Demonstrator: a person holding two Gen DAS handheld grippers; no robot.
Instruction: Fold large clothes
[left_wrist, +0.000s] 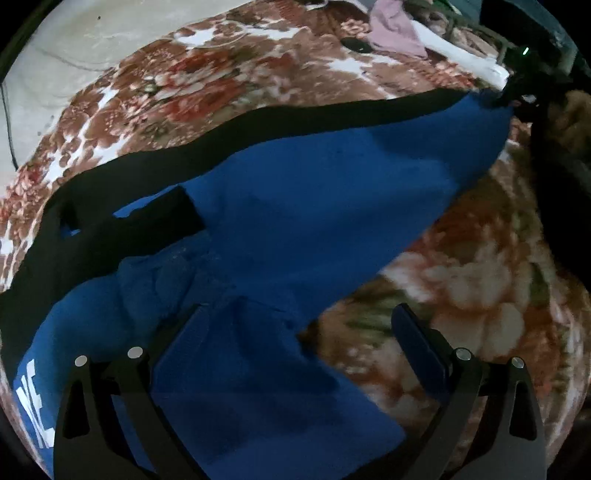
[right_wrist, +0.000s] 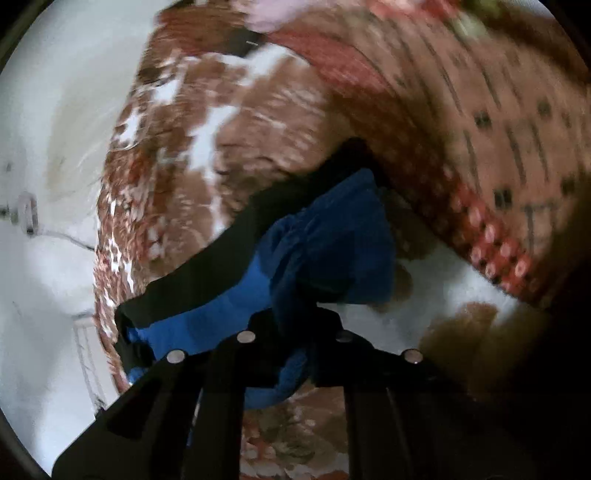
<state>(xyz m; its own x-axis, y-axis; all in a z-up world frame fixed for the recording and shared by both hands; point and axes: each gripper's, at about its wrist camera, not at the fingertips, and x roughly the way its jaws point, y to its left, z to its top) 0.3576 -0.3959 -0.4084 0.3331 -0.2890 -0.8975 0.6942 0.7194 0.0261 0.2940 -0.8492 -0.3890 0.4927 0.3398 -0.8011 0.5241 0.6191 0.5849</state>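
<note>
Mid-fold: blue garment (left_wrist: 295, 206) on floral bed (left_wrist: 480, 288). Right gripper (right_wrist: 295, 332) fingers clamped on its bunched end, left gripper (left_wrist: 299, 332) fingers apart over cloth. Next: left grabs edge.

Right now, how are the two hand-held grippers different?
The left hand-held gripper has its fingers spread wide apart and grips nothing, while the right hand-held gripper is pinched shut on a bunched bit of the blue garment. The left one hovers over the spread-out cloth; the right one holds its far end. Both are black and work above the flowery blanket.
</note>
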